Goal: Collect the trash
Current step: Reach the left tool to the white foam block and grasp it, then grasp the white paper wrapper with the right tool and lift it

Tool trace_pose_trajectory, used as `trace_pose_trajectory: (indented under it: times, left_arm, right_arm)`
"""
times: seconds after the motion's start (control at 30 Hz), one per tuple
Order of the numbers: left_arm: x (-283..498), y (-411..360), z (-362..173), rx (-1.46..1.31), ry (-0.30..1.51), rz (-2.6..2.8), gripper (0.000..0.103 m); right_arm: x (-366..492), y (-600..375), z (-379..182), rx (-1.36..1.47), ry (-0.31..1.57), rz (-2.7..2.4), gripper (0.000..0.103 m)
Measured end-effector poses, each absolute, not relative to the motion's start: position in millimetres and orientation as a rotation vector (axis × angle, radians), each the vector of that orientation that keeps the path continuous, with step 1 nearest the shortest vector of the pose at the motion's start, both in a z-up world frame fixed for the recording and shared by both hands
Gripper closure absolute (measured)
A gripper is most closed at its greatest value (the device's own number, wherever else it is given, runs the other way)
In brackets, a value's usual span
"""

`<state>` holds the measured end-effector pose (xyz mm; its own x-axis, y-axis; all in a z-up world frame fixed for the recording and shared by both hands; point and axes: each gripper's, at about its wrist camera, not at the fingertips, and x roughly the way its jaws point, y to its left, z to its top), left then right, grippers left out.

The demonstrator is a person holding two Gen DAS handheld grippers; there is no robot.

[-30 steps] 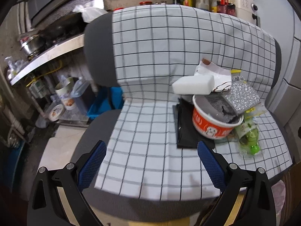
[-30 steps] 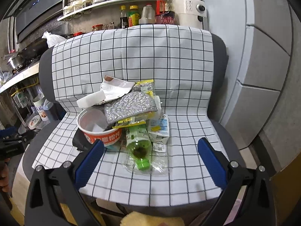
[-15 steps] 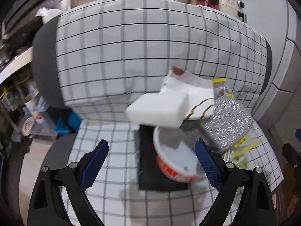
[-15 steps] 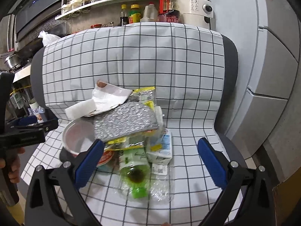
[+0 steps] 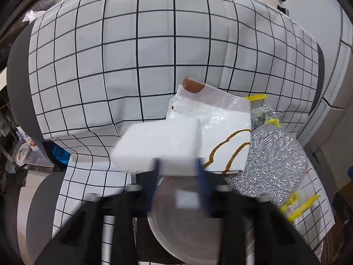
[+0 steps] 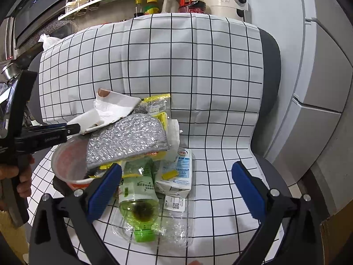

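A trash pile lies on a chair draped in a white checked cloth [image 6: 198, 88]. A white foam block [image 5: 158, 143] rests on top, over a red and white noodle cup [image 6: 68, 165]. My left gripper [image 5: 177, 167] has its blue fingers closed in on the block's near edge; the fingers are blurred. It shows at the left in the right wrist view [image 6: 72, 129]. My right gripper [image 6: 176, 187] is open above a green-capped bottle [image 6: 139, 205] and a milk carton [image 6: 176, 172]. A silver bubble pouch [image 6: 128, 139] and a white plastic bag [image 5: 220, 128] top the pile.
A grey fridge [image 6: 320, 88] stands to the right of the chair. A shelf with bottles and jars [image 6: 154, 0] runs behind the chair back. Yellow wrappers [image 5: 297, 203] and a clear plastic tray [image 6: 174, 225] lie at the pile's right and front.
My left gripper has moved in to the pile and its fingers have closed from wide open onto the foam block. My right gripper has moved closer to the pile, still open.
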<state>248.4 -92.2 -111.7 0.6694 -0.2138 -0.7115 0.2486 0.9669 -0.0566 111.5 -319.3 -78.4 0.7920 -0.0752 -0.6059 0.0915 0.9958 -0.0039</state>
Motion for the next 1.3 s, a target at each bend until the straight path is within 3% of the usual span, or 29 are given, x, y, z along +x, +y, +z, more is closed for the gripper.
trace_pose_trajectory:
  times: [0.17,0.37,0.47,0.6,0.67,1.0,1.3]
  left_arm:
    - [229.7,-89.1,-97.6,0.072,0.714,-0.272,0.098]
    - [192.1,-61.0,-67.8,0.053,0.626,-0.281,0.099]
    - [168.6,-39.1,-59.0,0.051,0.601,-0.248,0.099]
    - [149.1,-13.9,-60.2,0.031,0.586,-0.216,0.099]
    - [142.3,-2.5,-63.5,0.026,0.58,-0.199,0.099]
    - [136.4,23.6,-84.6,-0.024,0.604,-0.184,0.099]
    - [142.0,25.9,-89.5,-0.021,0.604,-0.201,0.099]
  right_arm:
    - [107.7,-316.8,-75.1,0.021,0.646,-0.086,0.006]
    - [103.2,-297.7,-66.3,0.041,0.638,-0.017,0.007]
    - [104.0,-282.3,-64.6,0.022,0.637,0.01,0.019]
    - [117.1,-261.8,-69.7,0.046,0.682,0.078,0.052]
    - [125.0,-252.1,-73.7,0.058,0.692,0.114,0.059]
    - [182.9,-212.4,-89.2,0.123,0.71,0.18,0.059]
    - [223.5,-225.8,-107.2,0.387,0.788,0.174,0.058]
